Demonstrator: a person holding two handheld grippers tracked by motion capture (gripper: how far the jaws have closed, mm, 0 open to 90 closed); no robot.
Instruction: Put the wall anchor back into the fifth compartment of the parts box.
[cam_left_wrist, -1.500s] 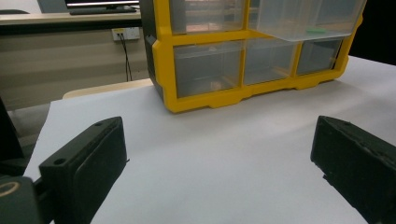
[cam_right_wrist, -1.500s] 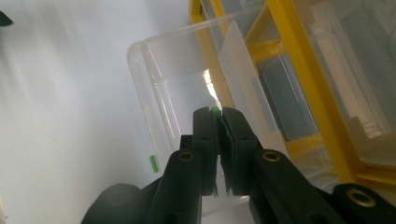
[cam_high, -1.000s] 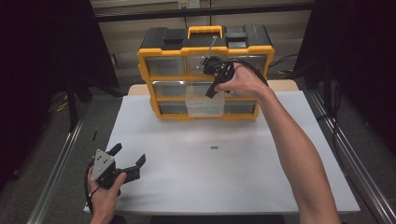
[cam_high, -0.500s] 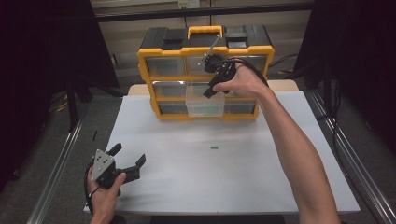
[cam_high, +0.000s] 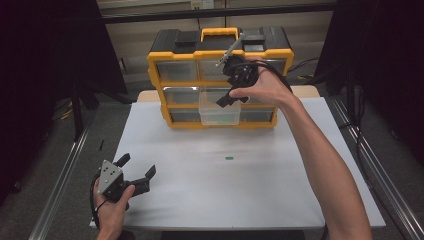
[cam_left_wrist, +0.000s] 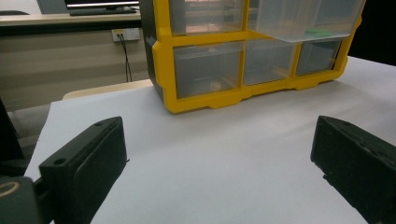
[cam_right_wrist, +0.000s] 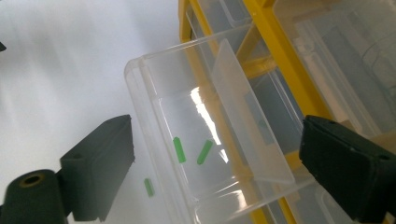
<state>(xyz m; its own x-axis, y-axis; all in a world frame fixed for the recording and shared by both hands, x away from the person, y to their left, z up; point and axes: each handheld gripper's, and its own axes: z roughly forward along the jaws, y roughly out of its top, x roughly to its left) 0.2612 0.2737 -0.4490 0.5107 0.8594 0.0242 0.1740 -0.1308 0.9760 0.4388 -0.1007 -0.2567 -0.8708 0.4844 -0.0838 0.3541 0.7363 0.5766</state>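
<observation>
Two green pieces (cam_right_wrist: 190, 151) lie inside the clear drawer (cam_high: 218, 107), which stands pulled out from the middle row of the yellow organizer (cam_high: 220, 75) at the far edge of the white table (cam_high: 280, 190); a third green piece (cam_high: 229, 158) lies on the bare table surface well in front of the cabinet, and shows through the drawer's clear wall in the right gripper view. Largest item first: the organizer is upright, its other drawers seated. The open drawer overhangs the table, unsupported at its front. The right gripper (cam_high: 231, 97) hovers just above this drawer; its jaws have just been opening and now stand wide apart with nothing between them, which I judge to mean a piece has been released into the drawer. The left gripper (cam_high: 136, 172) rests at the near left corner of the table, jaws apart and empty. Judgement: one loose piece remains to be collected before the drawer can be shut.
</observation>
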